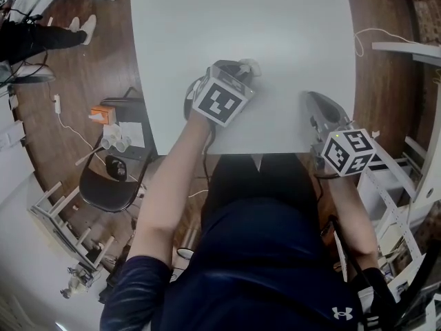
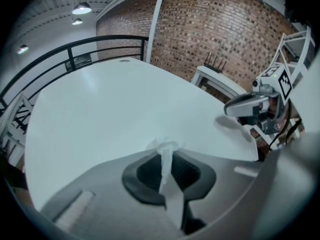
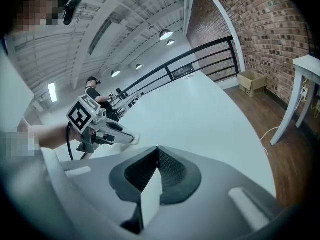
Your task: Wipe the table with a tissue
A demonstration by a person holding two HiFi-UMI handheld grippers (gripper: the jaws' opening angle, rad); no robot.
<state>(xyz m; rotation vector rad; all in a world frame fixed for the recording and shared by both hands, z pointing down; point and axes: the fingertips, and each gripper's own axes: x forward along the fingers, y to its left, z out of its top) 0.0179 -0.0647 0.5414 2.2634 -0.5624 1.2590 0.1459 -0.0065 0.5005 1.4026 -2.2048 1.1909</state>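
A crumpled white tissue [image 1: 249, 66] lies against the white table [image 1: 241, 19] near its front edge, pinched in my left gripper [image 1: 241, 73]. In the left gripper view the jaws are shut on the tissue [image 2: 164, 147], which sticks out at the tips and runs back between them. My right gripper [image 1: 315, 102] hovers over the table's front right corner, shut with nothing in it; its jaws meet in the right gripper view [image 3: 157, 151]. That view also shows the left gripper [image 3: 112, 134] with the tissue [image 3: 134, 139] on the table.
A black chair [image 1: 110, 178] with an orange box [image 1: 103, 114] and white cups [image 1: 116, 140] stands left of the table. White shelving [image 1: 396, 185] is at the right. A person's legs [image 1: 41, 36] show far left. Brick wall [image 2: 225, 29] and railing [image 2: 75, 46] lie beyond.
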